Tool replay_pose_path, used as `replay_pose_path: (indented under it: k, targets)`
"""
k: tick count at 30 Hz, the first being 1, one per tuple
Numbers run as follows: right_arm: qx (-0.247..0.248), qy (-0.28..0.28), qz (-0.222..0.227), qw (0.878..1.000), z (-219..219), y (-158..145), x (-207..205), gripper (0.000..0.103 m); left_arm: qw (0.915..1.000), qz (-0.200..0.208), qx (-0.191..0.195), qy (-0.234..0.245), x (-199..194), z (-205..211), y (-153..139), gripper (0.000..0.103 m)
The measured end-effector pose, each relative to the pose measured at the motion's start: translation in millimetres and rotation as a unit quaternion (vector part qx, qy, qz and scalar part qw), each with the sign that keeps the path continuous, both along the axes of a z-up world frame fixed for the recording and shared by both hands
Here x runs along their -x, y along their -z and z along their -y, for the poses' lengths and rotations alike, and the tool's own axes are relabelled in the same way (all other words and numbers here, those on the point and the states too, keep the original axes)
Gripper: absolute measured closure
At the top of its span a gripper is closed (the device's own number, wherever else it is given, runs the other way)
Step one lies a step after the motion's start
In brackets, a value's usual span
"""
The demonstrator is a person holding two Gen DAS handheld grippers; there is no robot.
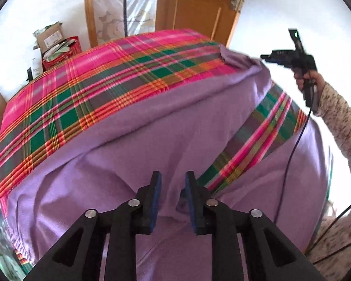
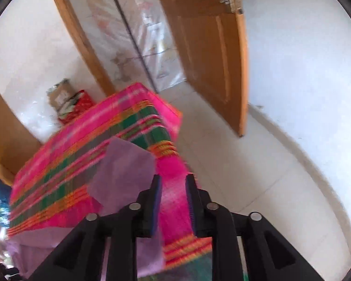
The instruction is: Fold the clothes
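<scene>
Boxes (image 1: 55, 44) sit on the floor past the far left corner of a table under a pink plaid cloth (image 1: 105, 70), a cardboard one beside a red one. Lilac garment (image 1: 152, 140) lies spread over the near half of the cloth, from the left edge across to the right edge; its far right corner is bunched up at the table's far right corner, and a strip of plaid shows through a gap near the right side. The left gripper (image 1: 173, 185) hovers low over the garment's near middle, jaws open with only lilac fabric visible between the blue pads, nothing clamped. To the right, the right gripper (image 1: 265, 57) is raised just beside the bunched corner, held by a hand (image 1: 308, 79) in a speckled sleeve (image 1: 339, 121), a cable hanging from it. In the right wrist view, blurred, the right gripper (image 2: 173, 187) has its jaws apart and empty over the cloth's right edge, with a garment (image 2: 126, 171) flap lying to its left. A wooden door (image 2: 210, 53) stands open beyond the table on the right.
</scene>
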State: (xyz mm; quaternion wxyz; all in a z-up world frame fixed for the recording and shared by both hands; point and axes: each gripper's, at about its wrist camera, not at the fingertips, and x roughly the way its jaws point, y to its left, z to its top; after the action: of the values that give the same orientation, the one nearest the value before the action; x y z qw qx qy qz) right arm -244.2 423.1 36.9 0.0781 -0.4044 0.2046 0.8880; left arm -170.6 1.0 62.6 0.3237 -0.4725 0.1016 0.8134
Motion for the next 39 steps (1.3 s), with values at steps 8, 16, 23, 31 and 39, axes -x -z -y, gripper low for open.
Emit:
replay_pose_path:
  k: [8,16,23,31,39]
  targets:
    - [0.093,-0.041,0.013,0.995,-3,20,5,0.073,0.9997,0.018,-0.016,-0.004,28,-43,6,0.077]
    - [0.130,-0.079,0.004,0.988,18,15,5,0.084,0.9985,0.049,-0.014,0.019,46,-94,29,0.077]
    - [0.084,-0.101,-0.018,0.991,63,-9,28,0.094,0.9973,0.065,-0.032,-0.011,60,-91,35,0.077]
    - [0.095,-0.232,0.016,0.968,142,-2,35,0.086,0.9948,0.088,-0.038,-0.034,63,-84,45,0.077]
    - [0.069,-0.221,-0.039,0.972,120,-34,16,0.080,0.9944,0.090,-0.043,-0.036,62,-81,45,0.077]
